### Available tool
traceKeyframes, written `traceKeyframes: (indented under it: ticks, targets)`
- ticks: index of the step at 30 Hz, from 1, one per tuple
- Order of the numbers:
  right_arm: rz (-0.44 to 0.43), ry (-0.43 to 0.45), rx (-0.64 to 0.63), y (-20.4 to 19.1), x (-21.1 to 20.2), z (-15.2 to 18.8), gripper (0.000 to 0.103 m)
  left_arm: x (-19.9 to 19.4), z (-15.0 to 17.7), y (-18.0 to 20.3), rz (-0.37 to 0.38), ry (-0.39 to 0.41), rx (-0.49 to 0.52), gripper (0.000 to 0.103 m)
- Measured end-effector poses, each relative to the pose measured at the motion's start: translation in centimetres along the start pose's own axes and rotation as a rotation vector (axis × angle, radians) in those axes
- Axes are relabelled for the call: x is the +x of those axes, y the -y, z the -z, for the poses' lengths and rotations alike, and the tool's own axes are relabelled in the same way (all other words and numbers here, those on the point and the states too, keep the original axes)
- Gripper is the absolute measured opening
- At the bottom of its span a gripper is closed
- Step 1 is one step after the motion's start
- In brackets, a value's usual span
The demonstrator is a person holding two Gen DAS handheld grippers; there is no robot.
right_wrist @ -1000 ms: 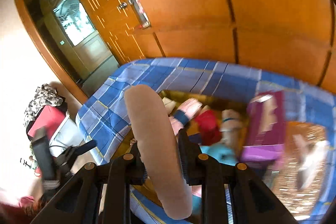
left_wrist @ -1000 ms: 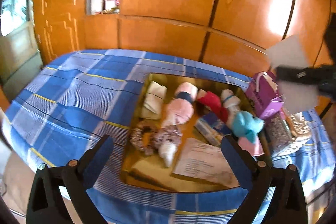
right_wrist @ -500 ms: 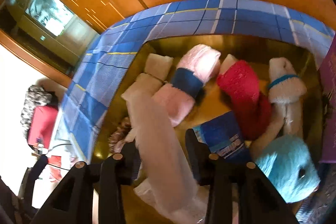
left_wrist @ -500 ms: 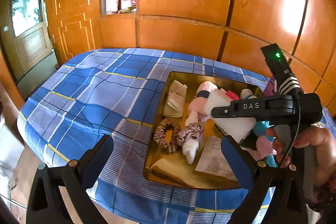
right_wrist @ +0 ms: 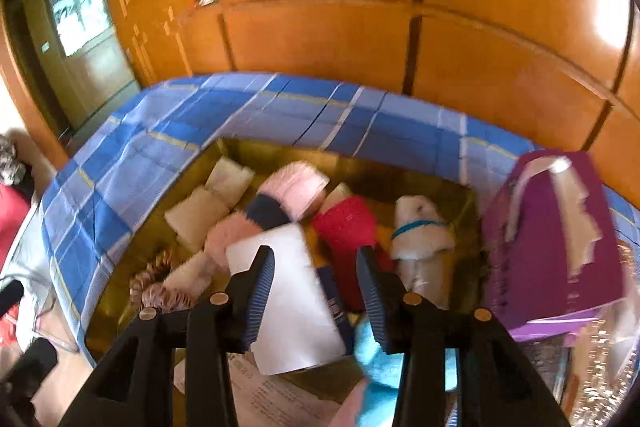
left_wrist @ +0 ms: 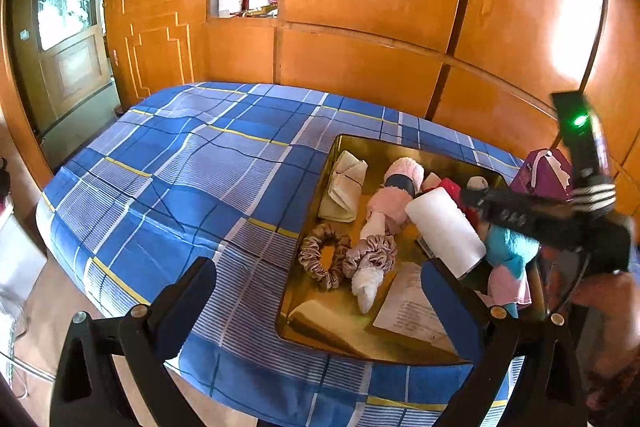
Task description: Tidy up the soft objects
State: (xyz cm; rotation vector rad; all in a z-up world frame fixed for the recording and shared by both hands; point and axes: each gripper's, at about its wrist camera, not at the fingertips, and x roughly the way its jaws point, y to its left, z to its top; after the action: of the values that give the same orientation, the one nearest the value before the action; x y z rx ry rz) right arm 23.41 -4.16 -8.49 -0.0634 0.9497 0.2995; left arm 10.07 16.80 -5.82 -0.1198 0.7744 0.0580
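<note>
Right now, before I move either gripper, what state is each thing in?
Left gripper: open, empty, above the near edge of the tray.
Right gripper: open, white roll between its fingers, contact unclear.
White roll: lying tilted on the pile in the tray.
Gold tray: on the bed, full of soft items.
Scrunchies: lying flat in the tray.
Purple bag: upright beside the tray.

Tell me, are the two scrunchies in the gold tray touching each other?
Touching. The left wrist view shows the brown scrunchie pressed against the mauve scrunchie, with no gold tray showing between them.
</note>
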Motion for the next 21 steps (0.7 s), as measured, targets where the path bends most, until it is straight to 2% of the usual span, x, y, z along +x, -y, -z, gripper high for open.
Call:
traceKeyframes:
  ticks: [3, 6, 8, 10, 13, 18, 20, 21]
  targets:
    - [-0.119, -0.138, -0.032, -1.1, 2.6, 1.1, 0.043, -0.3, -0.1, 0.4, -0.013, 0.003, 0.005, 0.103]
    - [-0.223, -0.123, -0.084, -2.5, 1.6, 1.8, 0.043, -0.6, -0.2, 1.0, -0.036, 0.002, 0.028, 0.103]
    - [-0.257, -0.099, -0.073, -2.8, 0.5, 2.1, 0.043, -0.8, -0.2, 1.3, -0.051, 0.006, 0.045, 0.103]
    - [-0.208, -0.049, -0.043, -2.5, -1.4, 2.2, 0.043, -1.0, -0.3, 1.6, -0.052, 0.009, 0.058, 0.103]
    - [-0.189, 0.000, -0.009, -1.7, -4.1, 2.7, 0.043, -1.5, -0.3, 2.1, -0.050, 0.016, 0.063, 0.103]
    - [-0.090, 0.066, -0.029, -1.7, -8.1, 3.7, 0.045, -2.1, -0.4, 3.1, -0.087, 0.016, 0.059, 0.103]
    - [-0.046, 0.104, -0.033, -1.8, -9.7, 4.3, 0.046, -2.5, -0.2, 3.4, -0.097, 0.018, 0.051, 0.103]
    - [-0.034, 0.120, -0.030, -1.7, -10.5, 4.6, 0.051, -2.7, -0.2, 3.5, -0.111, 0.017, 0.043, 0.103]
